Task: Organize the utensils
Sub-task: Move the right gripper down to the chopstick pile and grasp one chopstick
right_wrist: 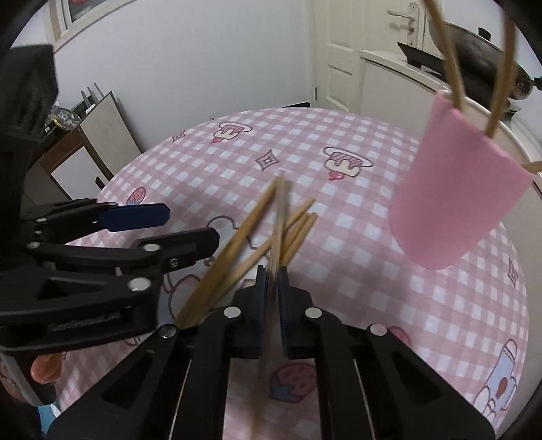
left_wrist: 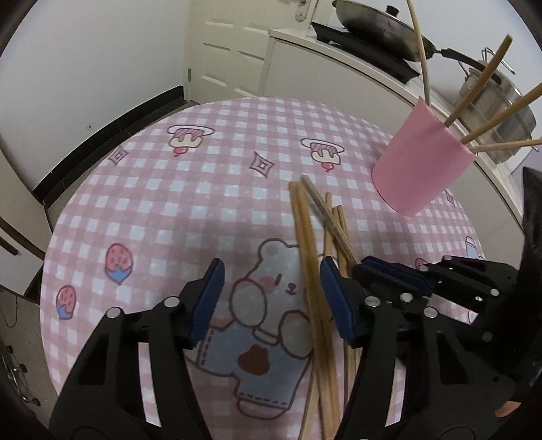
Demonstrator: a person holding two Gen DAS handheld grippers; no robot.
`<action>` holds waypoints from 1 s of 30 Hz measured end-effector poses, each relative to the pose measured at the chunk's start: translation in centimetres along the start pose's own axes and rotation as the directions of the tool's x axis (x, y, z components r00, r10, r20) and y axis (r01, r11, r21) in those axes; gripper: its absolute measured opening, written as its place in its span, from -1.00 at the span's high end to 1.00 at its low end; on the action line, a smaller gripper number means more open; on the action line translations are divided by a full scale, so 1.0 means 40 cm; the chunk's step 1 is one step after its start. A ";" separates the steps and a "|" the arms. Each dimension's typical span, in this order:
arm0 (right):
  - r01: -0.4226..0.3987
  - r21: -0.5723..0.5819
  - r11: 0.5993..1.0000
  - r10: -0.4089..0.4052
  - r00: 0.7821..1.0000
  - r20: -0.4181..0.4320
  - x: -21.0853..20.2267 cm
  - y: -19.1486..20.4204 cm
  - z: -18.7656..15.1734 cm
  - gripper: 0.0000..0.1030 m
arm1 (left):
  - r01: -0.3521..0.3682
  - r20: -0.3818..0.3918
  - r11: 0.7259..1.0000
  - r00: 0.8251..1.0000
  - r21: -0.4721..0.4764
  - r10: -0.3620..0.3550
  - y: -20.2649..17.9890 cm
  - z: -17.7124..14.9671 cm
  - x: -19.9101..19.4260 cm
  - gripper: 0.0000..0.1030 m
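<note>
Several wooden chopsticks lie in a loose pile on the pink checked tablecloth. My left gripper is open and straddles the pile, with the sticks close to its right pad. My right gripper is shut on one blurred chopstick that rises at a slant above the pile. In the left wrist view the right gripper sits just right of the left one, and the held chopstick slants away from its tips. A pink cup with several chopsticks in it stands at the far right.
Behind the table runs a white counter with a wok on a stove and a steel pot. A white door is at the back. The left gripper crowds the left of the right wrist view.
</note>
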State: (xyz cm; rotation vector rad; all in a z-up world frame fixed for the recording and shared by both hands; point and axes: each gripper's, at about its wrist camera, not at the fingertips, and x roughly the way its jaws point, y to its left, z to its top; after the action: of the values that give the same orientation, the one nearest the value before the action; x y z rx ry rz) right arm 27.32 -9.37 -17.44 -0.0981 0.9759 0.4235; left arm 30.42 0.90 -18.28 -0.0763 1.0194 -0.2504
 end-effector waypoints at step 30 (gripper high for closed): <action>0.001 0.048 0.999 0.001 0.999 -0.041 -0.020 -0.117 -0.010 0.87 | -0.156 -0.053 0.986 0.986 0.059 0.159 -0.043 0.106 0.125 0.33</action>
State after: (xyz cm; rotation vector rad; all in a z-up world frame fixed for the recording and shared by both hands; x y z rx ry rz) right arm 28.45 -14.01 -17.51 -0.0632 1.0257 0.3995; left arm 36.22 -2.18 -19.89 0.0615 1.0699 -0.1361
